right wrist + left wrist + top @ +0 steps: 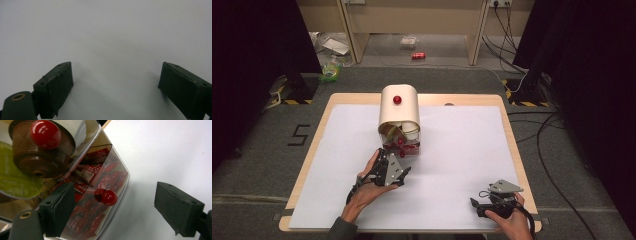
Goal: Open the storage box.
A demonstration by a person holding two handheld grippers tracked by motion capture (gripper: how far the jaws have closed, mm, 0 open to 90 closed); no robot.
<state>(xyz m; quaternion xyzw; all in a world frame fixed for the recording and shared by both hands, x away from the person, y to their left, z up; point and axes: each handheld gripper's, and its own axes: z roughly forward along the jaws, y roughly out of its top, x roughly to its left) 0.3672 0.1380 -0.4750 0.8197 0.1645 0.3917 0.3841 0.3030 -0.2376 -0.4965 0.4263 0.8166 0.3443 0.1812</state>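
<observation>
- High view: a cream box with a rounded top [399, 112] stands near the middle of the white sheet [462, 150] that covers the wooden table [472, 99]. A red knob [397, 99] sits on its curved lid, and its clear lower front shows red packets [404, 146]. The left gripper [404, 172] lies just in front of that clear front, slightly to its left, pointing toward it without touching. The right gripper [475, 202] rests well apart, near the table's right front corner, in the person's right hand [512, 222].
- Left gripper view: the jaws stand spread with nothing between the pads. The left pad overlaps the box's clear curved wall [120, 187]; the right pad hangs over bare sheet. Behind the glossy plastic lie crinkled red packets [100, 182] and a small round red knob [109, 197]. Above them sit a brown capsule-shaped cup [37, 157] with a shiny red ball [45, 133] and a yellow-green piece [15, 177].
- Right gripper view: the jaws are spread wide, their dark foam pads blocky and rough-edged, over the plain matte white sheet [105, 37].
</observation>
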